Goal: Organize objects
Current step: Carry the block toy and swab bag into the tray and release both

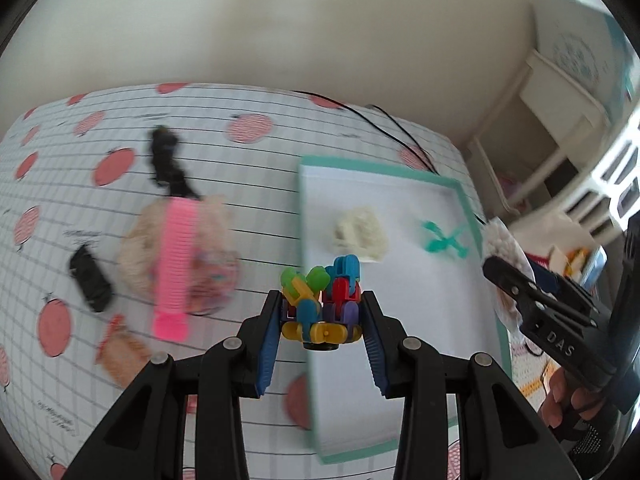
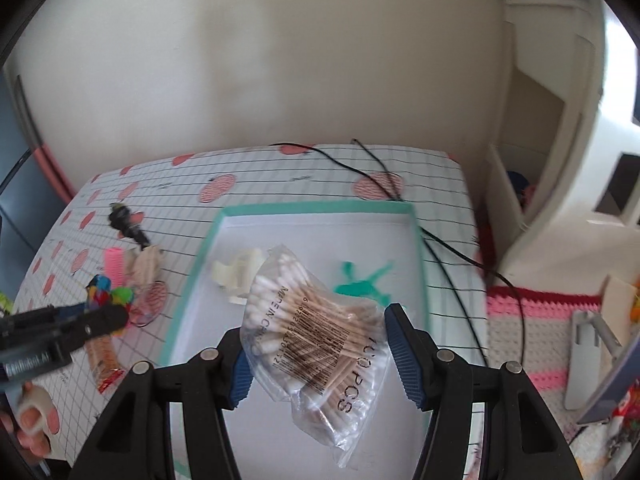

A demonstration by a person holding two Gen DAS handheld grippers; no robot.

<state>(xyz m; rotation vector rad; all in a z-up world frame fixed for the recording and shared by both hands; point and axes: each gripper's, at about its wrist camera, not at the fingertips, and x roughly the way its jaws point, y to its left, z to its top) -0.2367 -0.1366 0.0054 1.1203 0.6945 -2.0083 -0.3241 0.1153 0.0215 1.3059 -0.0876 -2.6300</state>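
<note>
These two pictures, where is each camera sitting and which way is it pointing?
Left wrist: on the left gripper, looking forward and down at its colourful block toy at the tray edge; a hand shows.
Right wrist: on the right gripper, looking down at the cotton swab bag over the tray.
Shared: tray, cream clip, pink comb, each other's gripper.

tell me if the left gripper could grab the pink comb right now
Probably not as things stand: the left gripper is already shut on the colourful toy. The pink comb itself lies uncovered on the table, so it must release first.
</note>
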